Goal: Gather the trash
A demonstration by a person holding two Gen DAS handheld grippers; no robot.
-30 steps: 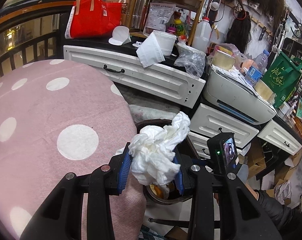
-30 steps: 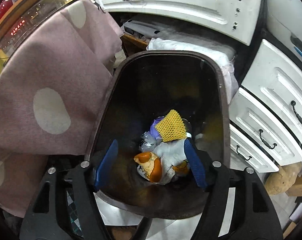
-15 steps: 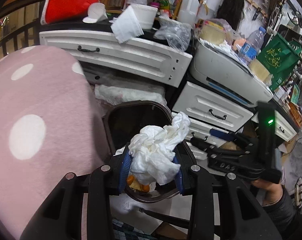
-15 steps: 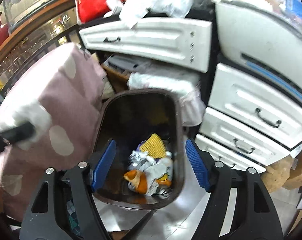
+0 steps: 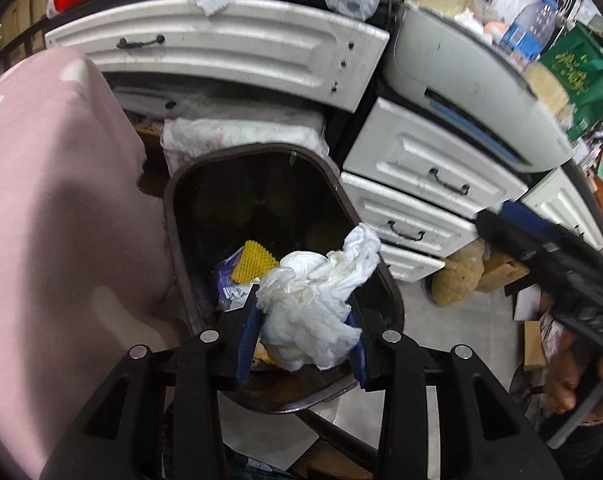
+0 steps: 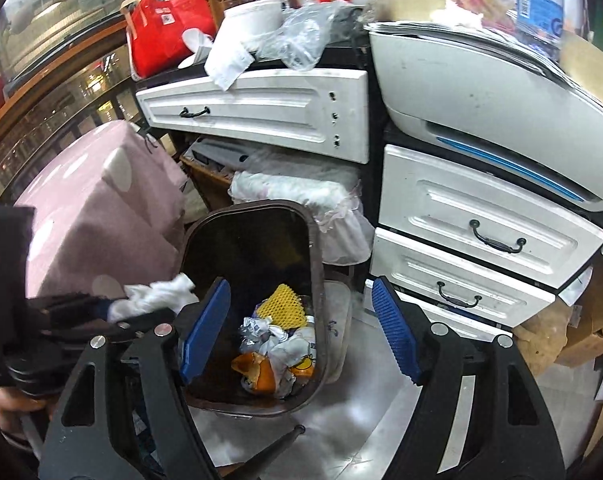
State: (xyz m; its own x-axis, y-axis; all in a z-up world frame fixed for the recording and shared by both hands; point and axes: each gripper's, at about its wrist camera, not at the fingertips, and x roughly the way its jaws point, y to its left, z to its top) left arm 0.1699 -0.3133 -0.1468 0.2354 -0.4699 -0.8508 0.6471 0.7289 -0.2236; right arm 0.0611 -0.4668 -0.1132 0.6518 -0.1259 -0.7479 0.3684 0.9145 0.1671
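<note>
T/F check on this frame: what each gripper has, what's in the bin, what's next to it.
1. The left gripper is shut on the crumpled white tissue. True.
2. The right gripper carries a yellow foam net. False: its fingers stand open with nothing between them; the yellow foam net lies in the trash bin.
3. The trash bin is empty. False: it holds the net, crumpled wrappers and orange peel.
4. The tissue is above the bin's opening. True.
5. White drawers stand to the right of the bin in the right wrist view. True.
</note>
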